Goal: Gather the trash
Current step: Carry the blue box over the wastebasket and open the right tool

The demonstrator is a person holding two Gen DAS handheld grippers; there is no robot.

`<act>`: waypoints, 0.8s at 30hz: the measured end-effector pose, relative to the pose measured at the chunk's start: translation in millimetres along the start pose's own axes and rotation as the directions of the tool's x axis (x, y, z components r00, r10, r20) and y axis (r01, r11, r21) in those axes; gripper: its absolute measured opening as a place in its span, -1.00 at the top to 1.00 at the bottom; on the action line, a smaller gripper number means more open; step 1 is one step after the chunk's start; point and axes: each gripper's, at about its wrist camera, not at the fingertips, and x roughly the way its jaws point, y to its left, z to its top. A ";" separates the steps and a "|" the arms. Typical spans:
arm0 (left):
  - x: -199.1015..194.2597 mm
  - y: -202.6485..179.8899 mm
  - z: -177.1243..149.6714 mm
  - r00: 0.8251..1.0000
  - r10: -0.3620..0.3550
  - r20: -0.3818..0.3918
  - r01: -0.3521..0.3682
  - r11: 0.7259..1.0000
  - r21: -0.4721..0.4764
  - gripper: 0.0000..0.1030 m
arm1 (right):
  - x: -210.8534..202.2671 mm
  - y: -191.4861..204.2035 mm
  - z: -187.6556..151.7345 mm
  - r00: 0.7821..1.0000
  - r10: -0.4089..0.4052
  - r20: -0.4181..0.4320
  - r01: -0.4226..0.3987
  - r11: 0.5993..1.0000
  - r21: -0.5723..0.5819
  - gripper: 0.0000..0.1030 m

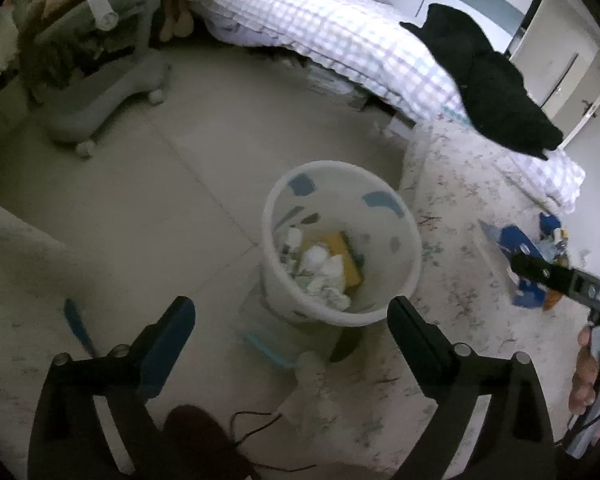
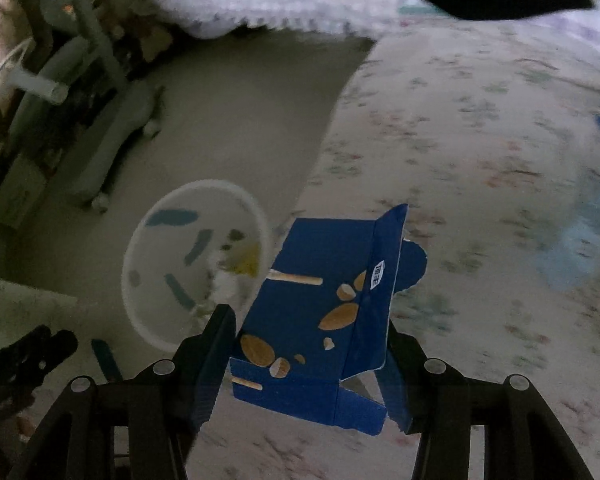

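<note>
1. The bed (image 1: 340, 36) fills the far side of the room, covered by a checked quilt (image 1: 324, 28) with a black garment (image 1: 484, 80) lying across it; a floral sheet (image 1: 472, 184) spills from it down to the floor on my right
2. A grey wheeled chair (image 1: 96, 76) stands well apart on the far left, on the pale tiled floor (image 1: 140, 200)
3. The white waste bin (image 1: 404, 280) stands on the tiles just beside the edge of the floral sheet, between my two tongs; inside I see crumpled white paper (image 1: 320, 264) and something yellow (image 1: 340, 248)
4. My right gripper (image 2: 312, 364) is pinching a flattened blue carton (image 2: 320, 312) printed with orange-brown shapes; it is lifted over the floral sheet, its left edge near the bin's rim (image 2: 260, 216) in the right wrist view
5. My left gripper (image 1: 292, 320) hangs with its fingers spread wide and nothing between them, pointing down at the near side of the bin
6. More blue litter (image 1: 548, 224) lies on the floral sheet to the far right, blurred, so I cannot name the pieces
7. A clear plastic wrapper with a light blue strip (image 1: 268, 344) lies on the floor touching the bin's near side, between my left fingers
8. A thin blue strip (image 1: 78, 328) lies on the floor to the left of my left gripper
9. A thin dark cord (image 1: 256, 420) trails on the floor close under my left gripper
</note>
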 end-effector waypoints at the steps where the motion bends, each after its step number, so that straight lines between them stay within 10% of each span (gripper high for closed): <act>1: -0.7 1.4 0.0 1.000 0.014 -0.004 -0.014 1.000 0.007 -0.91 | 7.1 7.6 2.0 1.000 0.006 -0.008 -0.007 1.000 -0.009 -0.12; 14: -6.2 25.1 0.2 0.997 0.079 0.001 -0.079 0.997 0.001 -0.91 | 75.6 76.6 20.9 0.997 0.040 -0.069 -0.044 0.998 -0.051 -0.20; 18: -8.0 29.8 -0.2 0.998 0.067 0.001 -0.067 0.998 -0.019 -0.91 | 76.3 79.3 24.3 0.996 0.067 -0.059 -0.069 0.996 -0.047 -0.64; 24: -11.4 23.5 -1.2 0.998 0.056 0.006 -0.056 0.998 -0.015 -0.91 | 53.3 77.3 27.3 0.997 0.070 -0.018 -0.070 0.997 -0.023 -0.65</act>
